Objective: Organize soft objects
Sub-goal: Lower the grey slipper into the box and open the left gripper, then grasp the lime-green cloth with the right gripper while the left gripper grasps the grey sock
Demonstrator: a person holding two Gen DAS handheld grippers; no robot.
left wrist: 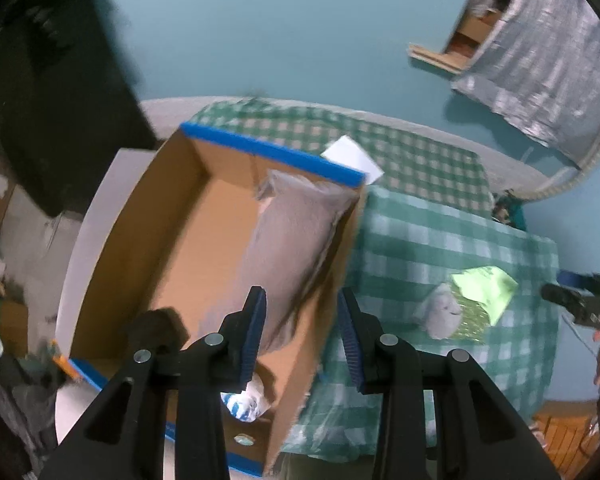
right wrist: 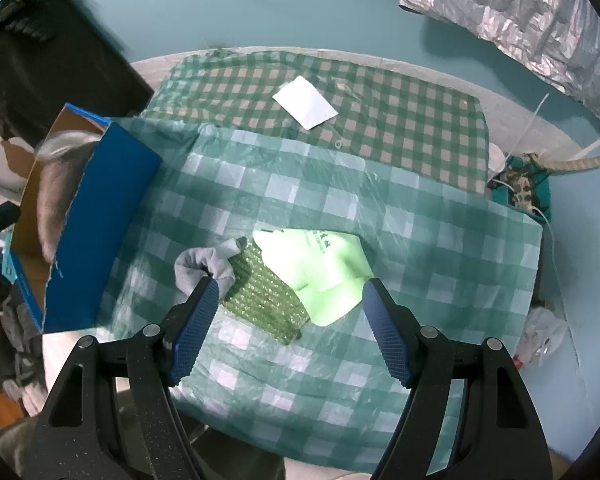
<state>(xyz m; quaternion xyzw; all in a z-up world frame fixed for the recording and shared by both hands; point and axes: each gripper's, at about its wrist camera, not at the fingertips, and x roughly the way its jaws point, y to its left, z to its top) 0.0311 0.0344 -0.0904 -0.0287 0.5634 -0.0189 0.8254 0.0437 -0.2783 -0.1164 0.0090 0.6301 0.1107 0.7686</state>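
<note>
A cardboard box (left wrist: pixel 172 216) with blue edges stands at the table's left side; it also shows in the right wrist view (right wrist: pixel 100 216). A grey pillow (left wrist: pixel 292 232) lies inside it against the right wall, with a white and blue soft item (left wrist: pixel 244 402) near the front. My left gripper (left wrist: pixel 302 336) is open and empty above the box's right wall. A grey sock (right wrist: pixel 208 268), a green bubble-wrap pouch (right wrist: pixel 264 300) and a light green bag (right wrist: pixel 320 272) lie on the checkered cloth. My right gripper (right wrist: pixel 288 328) is open and empty just above them.
A green checkered tablecloth (right wrist: pixel 420 240) covers the table. A white card (right wrist: pixel 306 102) lies at the back. A silver foil sheet (right wrist: pixel 520 12) hangs at the upper right. Cables and a teal item (right wrist: pixel 524 188) sit past the table's right edge.
</note>
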